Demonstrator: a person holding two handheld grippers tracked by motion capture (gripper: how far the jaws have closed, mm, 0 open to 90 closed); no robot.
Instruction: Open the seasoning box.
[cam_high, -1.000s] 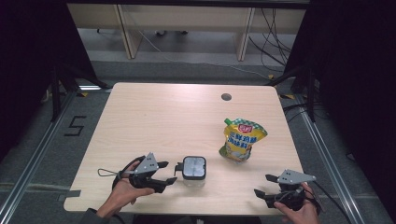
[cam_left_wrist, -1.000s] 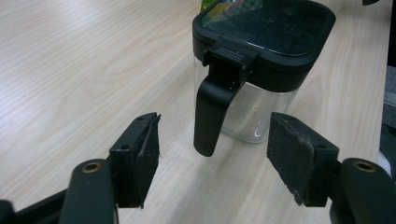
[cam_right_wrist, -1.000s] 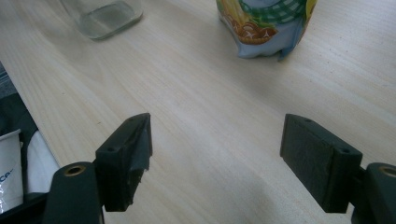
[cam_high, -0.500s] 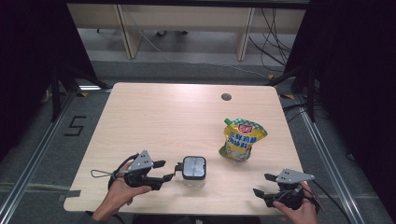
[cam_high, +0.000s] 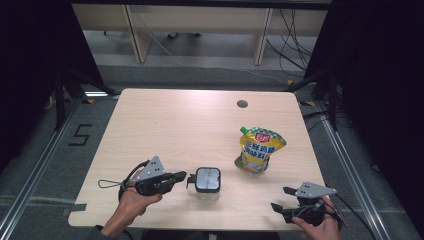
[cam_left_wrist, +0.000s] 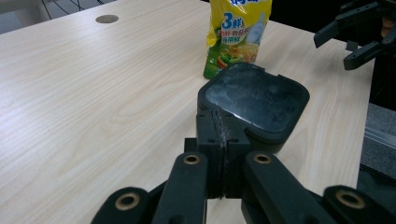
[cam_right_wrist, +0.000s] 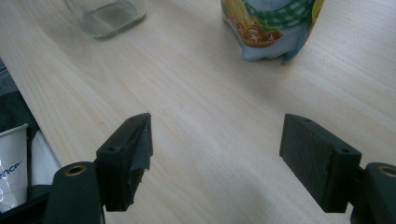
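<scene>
A clear glass jar with a black square lid (cam_high: 207, 181) stands near the table's front edge. My left gripper (cam_high: 182, 175) lies level just left of it, pointing at the lid (cam_left_wrist: 254, 100). Its jaws have just closed: the pads (cam_left_wrist: 219, 140) meet right at the lid's rim with nothing visible between them. A yellow and green pouch (cam_high: 259, 150) stands upright behind the jar, to its right. My right gripper (cam_high: 279, 198) rests at the front right corner. It stands open (cam_right_wrist: 217, 144) over bare wood, facing the pouch (cam_right_wrist: 271, 28) and the jar's base (cam_right_wrist: 105, 14).
A round cable hole (cam_high: 242, 104) sits at the table's far right. A white paper cup (cam_right_wrist: 11, 163) stands below the table's front edge. The right gripper (cam_left_wrist: 345, 39) appears beyond the pouch (cam_left_wrist: 238, 32) in the left gripper view.
The left gripper's jaws have come together beside the jar's lid. The jar, the pouch and the right gripper have stayed where they were.
</scene>
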